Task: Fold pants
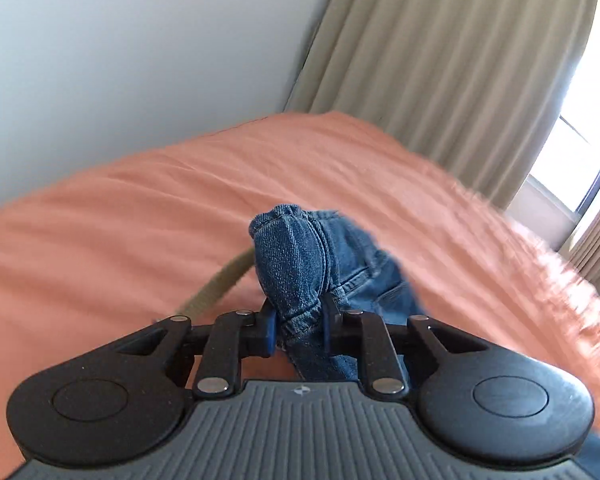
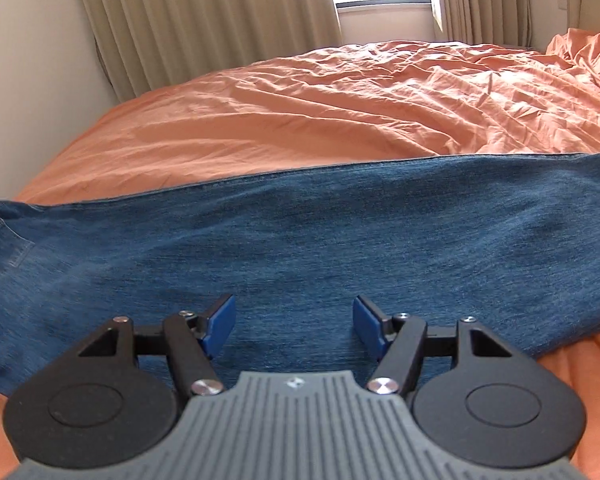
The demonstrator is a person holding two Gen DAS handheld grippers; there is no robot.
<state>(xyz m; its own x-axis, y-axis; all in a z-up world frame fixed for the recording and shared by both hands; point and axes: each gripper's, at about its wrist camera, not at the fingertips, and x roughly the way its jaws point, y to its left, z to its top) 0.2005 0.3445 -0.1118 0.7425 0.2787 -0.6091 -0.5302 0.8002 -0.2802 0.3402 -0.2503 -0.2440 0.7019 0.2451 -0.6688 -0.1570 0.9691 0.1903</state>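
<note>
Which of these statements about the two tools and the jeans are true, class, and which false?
1. The left tool is shut on the jeans. True.
2. The right tool grips denim. False: it is open above the jeans.
3. The sheet is orange. True.
4. The jeans lie on a wooden floor. False: they lie on the sheet.
5. Curtains hang behind the bed. True.

The left tool [image 1: 299,320] has its blue pads pressed together on a bunched fold of denim jeans [image 1: 296,256]. The right tool [image 2: 294,322] hangs with its jaws spread wide, nothing between its pads.
</note>
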